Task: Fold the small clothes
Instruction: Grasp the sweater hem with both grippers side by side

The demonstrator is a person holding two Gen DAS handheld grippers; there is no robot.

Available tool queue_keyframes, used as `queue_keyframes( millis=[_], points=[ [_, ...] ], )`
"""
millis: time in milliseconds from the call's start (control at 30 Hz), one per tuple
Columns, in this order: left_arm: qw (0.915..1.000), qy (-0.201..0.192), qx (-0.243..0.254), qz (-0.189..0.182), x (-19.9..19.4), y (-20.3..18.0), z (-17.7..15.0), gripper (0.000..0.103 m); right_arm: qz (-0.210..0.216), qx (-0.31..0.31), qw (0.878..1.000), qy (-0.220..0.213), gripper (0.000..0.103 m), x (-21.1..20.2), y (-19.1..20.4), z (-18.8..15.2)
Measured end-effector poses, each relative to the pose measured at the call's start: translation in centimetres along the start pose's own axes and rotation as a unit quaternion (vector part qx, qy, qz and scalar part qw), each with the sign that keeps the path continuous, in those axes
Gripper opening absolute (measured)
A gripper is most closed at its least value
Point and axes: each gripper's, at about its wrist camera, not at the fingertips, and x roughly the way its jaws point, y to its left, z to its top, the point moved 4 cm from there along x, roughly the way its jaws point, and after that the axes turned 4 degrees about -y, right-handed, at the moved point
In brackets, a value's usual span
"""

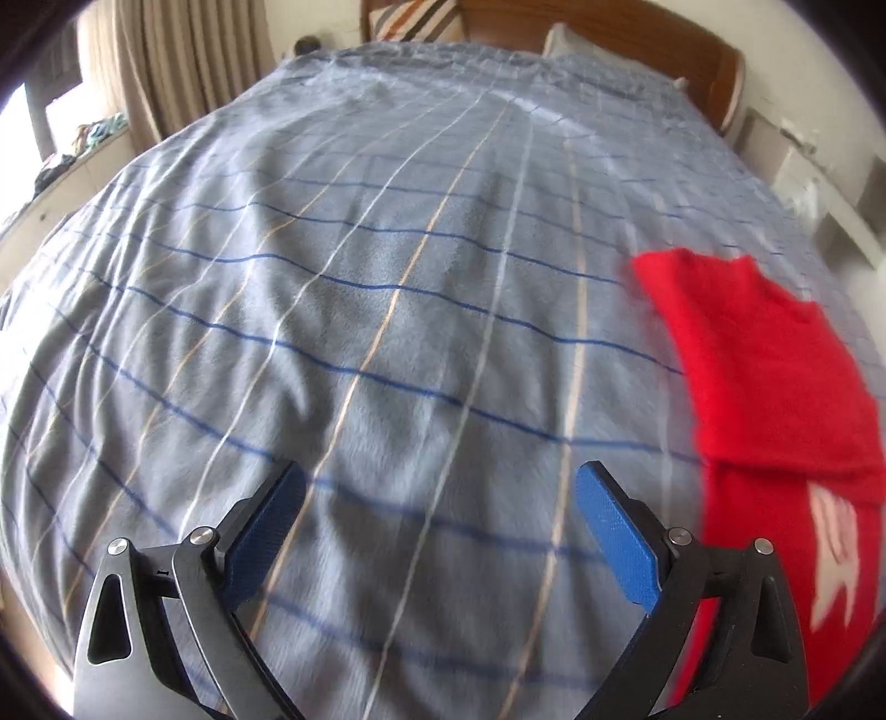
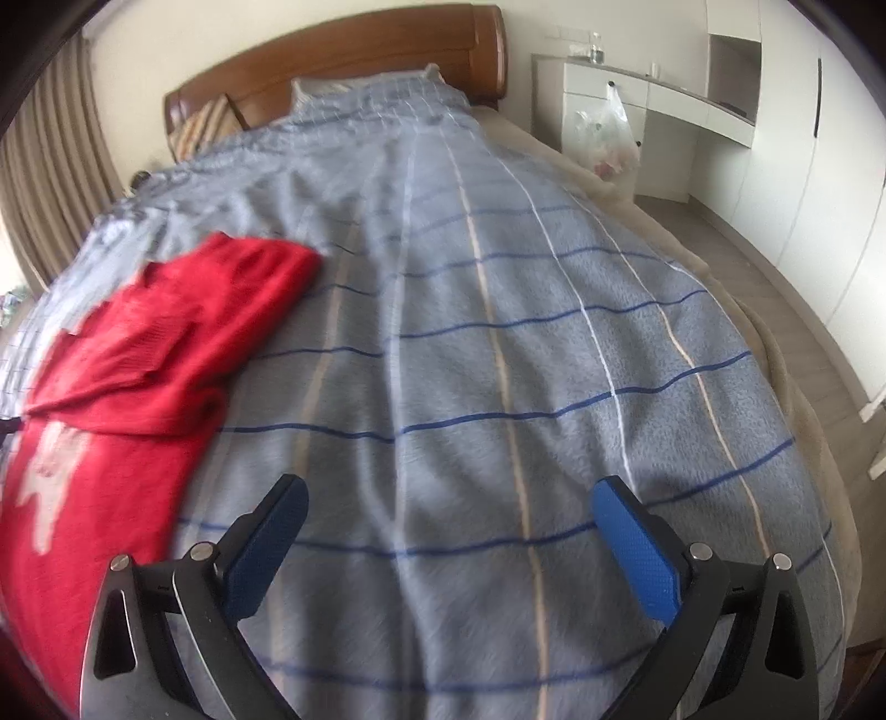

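Note:
A small red knitted sweater [image 1: 769,382] with a white pattern lies on the blue checked blanket [image 1: 387,288], its upper part folded over the lower part. It is at the right edge of the left wrist view and at the left of the right wrist view [image 2: 138,360]. My left gripper [image 1: 440,487] is open and empty, above bare blanket, left of the sweater. My right gripper [image 2: 451,501] is open and empty, above bare blanket [image 2: 498,360], right of the sweater.
The bed has a wooden headboard [image 2: 343,72] and a striped pillow [image 1: 410,22] at the far end. Curtains [image 1: 166,61] hang on the left. A white desk with a plastic bag [image 2: 606,133] and white wardrobes [image 2: 797,138] stand on the right.

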Motion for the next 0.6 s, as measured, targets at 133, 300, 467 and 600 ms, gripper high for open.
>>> queue_keyframes(
  millis=[133,300,467,600],
  points=[
    [0.9931,0.000,0.057,-0.103,-8.1,-1.8,-8.1,0.102,0.118,-0.017,0.992,0.032,0.102,-6.5,5.4,-5.5],
    [0.9813,0.055,0.077,-0.168,-10.9,-5.4,-15.8,0.099,0.195,0.012,0.977,0.086,0.098,-8.5,9.9,-12.6],
    [0.9766,0.074,0.084,-0.184,-10.5,-8.2,-17.5,0.073,0.205,0.057,0.969,0.122,0.076,-6.7,10.4,-15.3],
    [0.9776,0.095,0.070,-0.174,-8.8,-8.7,-18.5,0.058,0.207,0.069,0.966,0.139,0.041,-4.9,10.6,-16.5]
  ],
)
